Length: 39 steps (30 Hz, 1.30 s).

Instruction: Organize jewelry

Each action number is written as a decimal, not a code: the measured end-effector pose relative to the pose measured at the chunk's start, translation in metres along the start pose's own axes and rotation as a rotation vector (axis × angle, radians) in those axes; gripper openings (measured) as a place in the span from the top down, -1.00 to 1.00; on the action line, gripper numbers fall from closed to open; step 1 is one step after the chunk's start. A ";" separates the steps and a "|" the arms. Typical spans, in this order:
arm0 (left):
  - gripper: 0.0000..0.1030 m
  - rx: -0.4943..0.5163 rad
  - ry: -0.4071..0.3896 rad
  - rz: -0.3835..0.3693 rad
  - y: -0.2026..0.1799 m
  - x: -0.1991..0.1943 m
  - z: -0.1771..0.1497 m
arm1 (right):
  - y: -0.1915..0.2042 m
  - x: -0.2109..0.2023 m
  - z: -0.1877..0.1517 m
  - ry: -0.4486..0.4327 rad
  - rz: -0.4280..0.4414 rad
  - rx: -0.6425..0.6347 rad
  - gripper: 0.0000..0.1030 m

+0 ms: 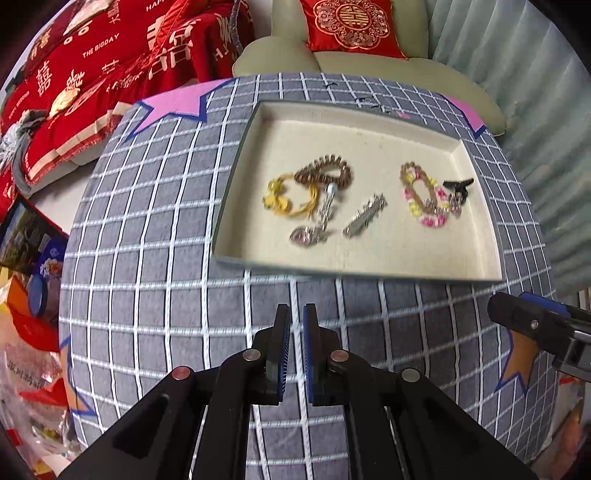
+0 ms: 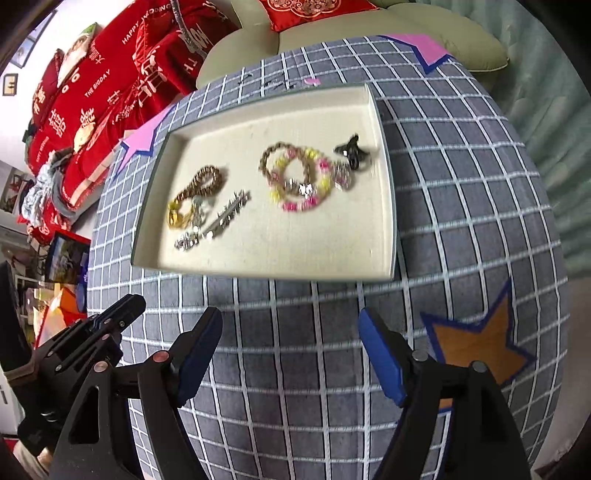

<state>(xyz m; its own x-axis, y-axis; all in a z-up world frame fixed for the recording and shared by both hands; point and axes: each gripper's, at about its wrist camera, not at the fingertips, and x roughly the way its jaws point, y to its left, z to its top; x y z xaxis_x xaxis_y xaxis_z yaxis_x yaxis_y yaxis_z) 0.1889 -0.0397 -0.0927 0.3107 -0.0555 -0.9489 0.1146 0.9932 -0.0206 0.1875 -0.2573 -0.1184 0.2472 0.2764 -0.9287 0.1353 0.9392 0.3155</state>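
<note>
Bench (image 1: 155, 258): covered in grey cloth with a white grid; pink star patches at the far corners, an orange star patch (image 2: 476, 343) at the near right.
Tray (image 1: 236, 206): shallow, cream-lined, lying flat on the cloth ahead of both tools; all the jewelry sits inside it.
Tray, left group: a yellow bracelet (image 1: 286, 197) touching a brown beaded bracelet (image 1: 325, 171), with a silver pendant chain (image 1: 316, 225) overlapping them.
Tray, middle: a silver hair clip (image 1: 364, 216) lying slantwise, apart from the left group.
Tray, right group: a pink-and-yellow bead bracelet (image 1: 424, 195) overlapping a brown ring of beads; just beside it a small black clip (image 1: 458, 184) near the right wall.
Left tool (image 1: 297, 314): hovers low over the cloth short of the tray's near wall, pointing at it; blue-padded fingers nearly together with only a thin gap, nothing between them.
Right tool (image 2: 290, 325): also short of the near wall, aimed at the tray; fingers spread wide, empty.
Left wrist view only: the right tool's tip enters at the far right edge, near the orange patch.
Right wrist view only: the left tool's side profile at lower left, level with the right one; the orange star shows whole.
Background: red bedding (image 1: 92, 66) and a red cushion (image 1: 352, 26) on a pale sofa beyond the bench.
</note>
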 end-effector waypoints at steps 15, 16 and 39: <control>0.69 -0.020 0.031 0.014 0.014 -0.016 -0.045 | 0.000 -0.007 -0.036 -0.003 -0.050 0.003 -0.69; 0.68 -0.020 0.033 0.016 0.015 -0.017 -0.047 | 0.000 -0.008 -0.038 -0.004 -0.051 0.002 -0.69; -1.00 -0.022 -0.093 0.074 0.022 -0.021 -0.070 | 0.019 -0.063 -0.087 -0.290 -0.171 -0.107 -0.71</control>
<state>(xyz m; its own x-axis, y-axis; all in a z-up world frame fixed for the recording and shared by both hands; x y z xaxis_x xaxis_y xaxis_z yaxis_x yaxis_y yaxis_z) 0.1190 -0.0099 -0.0953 0.4035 0.0098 -0.9149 0.0673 0.9969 0.0404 0.0907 -0.2395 -0.0706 0.4939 0.0588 -0.8676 0.1007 0.9871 0.1242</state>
